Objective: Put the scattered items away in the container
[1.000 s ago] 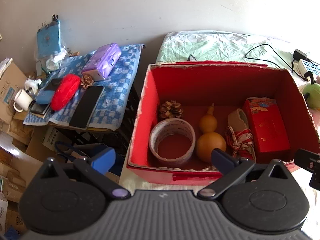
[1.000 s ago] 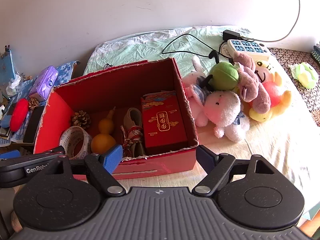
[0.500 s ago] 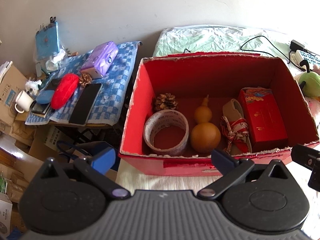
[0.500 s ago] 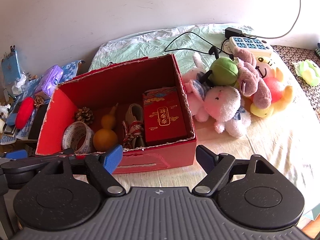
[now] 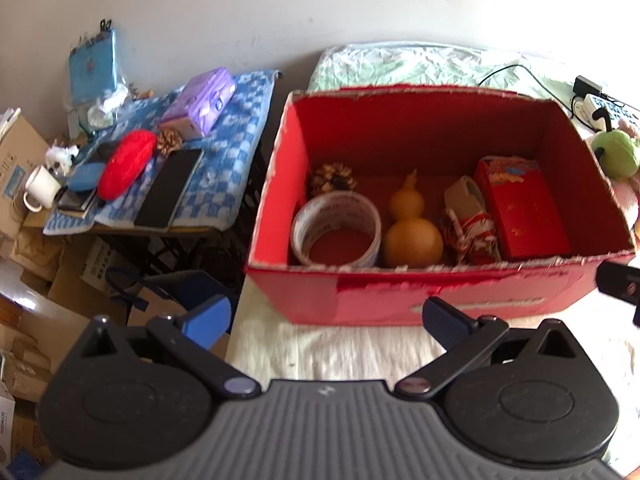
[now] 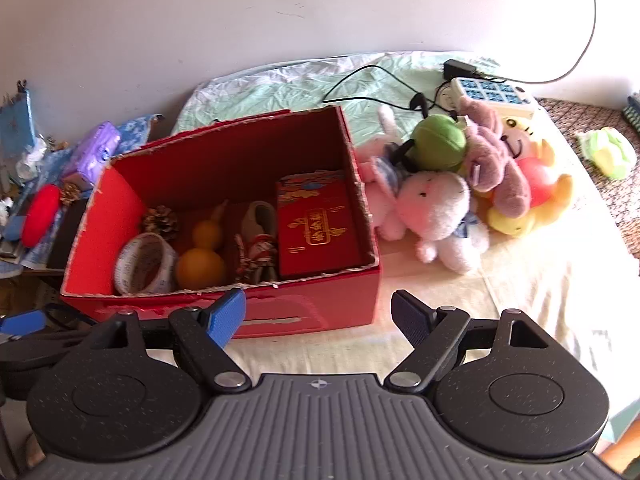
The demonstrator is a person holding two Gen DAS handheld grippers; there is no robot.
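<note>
Open red cardboard box [image 5: 460, 300] upright on the bed, holding pinecone [image 5: 333, 176], tape roll [image 5: 335, 229], orange gourd [image 5: 412, 228], rope-tied bundle [image 5: 468, 220], red packet box [image 5: 520, 208] along its right wall.

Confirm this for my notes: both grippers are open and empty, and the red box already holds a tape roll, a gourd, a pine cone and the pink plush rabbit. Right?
Not quite. The pink plush rabbit lies outside the red box, on the bed to its right, as the right wrist view shows. The tape roll, gourd and pine cone are inside, and the left gripper and right gripper are open and empty.
</note>
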